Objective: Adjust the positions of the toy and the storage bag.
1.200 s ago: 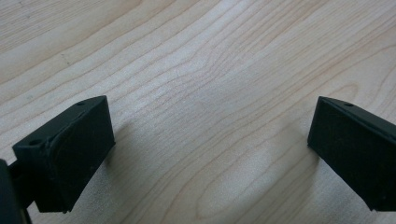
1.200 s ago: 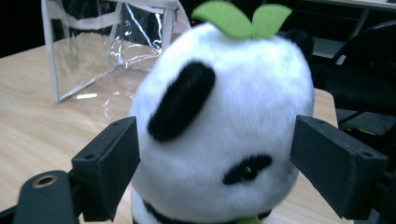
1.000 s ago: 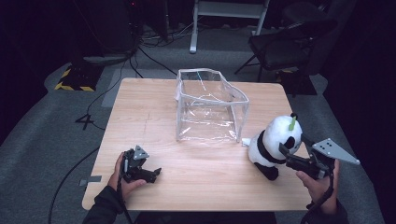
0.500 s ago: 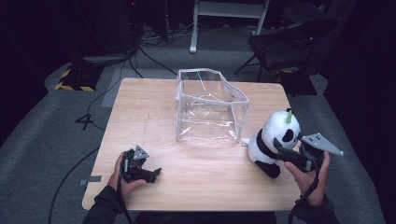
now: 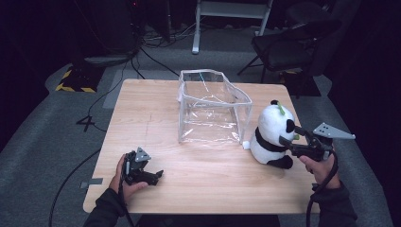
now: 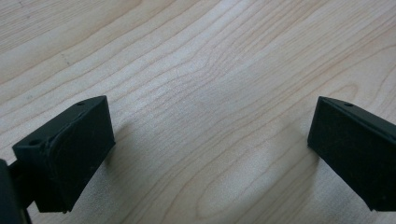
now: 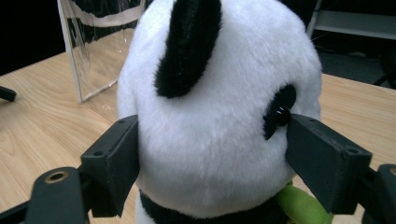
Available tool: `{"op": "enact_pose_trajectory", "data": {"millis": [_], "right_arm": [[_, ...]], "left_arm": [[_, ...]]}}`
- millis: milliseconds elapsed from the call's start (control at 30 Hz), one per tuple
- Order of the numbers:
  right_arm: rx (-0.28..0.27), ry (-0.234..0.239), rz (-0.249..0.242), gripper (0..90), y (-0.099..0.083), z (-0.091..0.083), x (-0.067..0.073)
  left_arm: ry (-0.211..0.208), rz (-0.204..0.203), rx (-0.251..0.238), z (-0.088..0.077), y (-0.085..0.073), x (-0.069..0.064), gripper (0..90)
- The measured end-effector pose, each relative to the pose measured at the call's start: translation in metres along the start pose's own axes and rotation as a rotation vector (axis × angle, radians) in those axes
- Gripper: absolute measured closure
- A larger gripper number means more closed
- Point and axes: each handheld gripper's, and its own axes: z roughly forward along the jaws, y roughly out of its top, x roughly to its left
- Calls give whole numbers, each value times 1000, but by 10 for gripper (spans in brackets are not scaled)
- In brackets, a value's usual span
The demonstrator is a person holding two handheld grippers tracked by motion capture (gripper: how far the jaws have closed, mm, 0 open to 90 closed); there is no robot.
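Closing in from the table's right edge since a second ago, my right gripper (image 7: 210, 154) now brackets the head of the plush panda (image 7: 219, 116), jaws just narrowing, pads at or just short of the fur, not yet squeezing. Light, soft and squashy by the look of it, the toy sits upright near the right edge of the wooden table (image 5: 156, 109), just beside the clear plastic bag (image 5: 213, 109), and the head seems the firmest hold. My left gripper (image 5: 146, 174) rests released on bare wood, with open room all around.
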Motion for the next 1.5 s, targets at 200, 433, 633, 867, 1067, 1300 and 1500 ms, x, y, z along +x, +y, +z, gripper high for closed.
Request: {"op": "enact_pose_trajectory", "data": {"millis": [200, 433, 633, 867, 1067, 1300, 1500], "right_arm": [[-6, -41, -15, 183, 4, -8, 2], [-27, -127, 43, 149, 14, -18, 28], [18, -299, 120, 129, 19, -1, 45], [124, -308, 145, 77, 7, 32, 36], [80, -274, 109, 293, 0, 27, 29], [25, -223, 110, 457, -11, 12, 20], [-11, -190, 86, 496, -17, 2, 17]], "left_arm": [[0, 0, 0, 0, 0, 0, 5], [1, 1, 0, 0, 0, 0, 5], [1, 0, 0, 0, 0, 0, 5], [0, 0, 0, 0, 0, 0, 5], [0, 0, 0, 0, 0, 0, 5], [0, 0, 0, 0, 0, 0, 5], [0, 0, 0, 0, 0, 0, 5]]}}
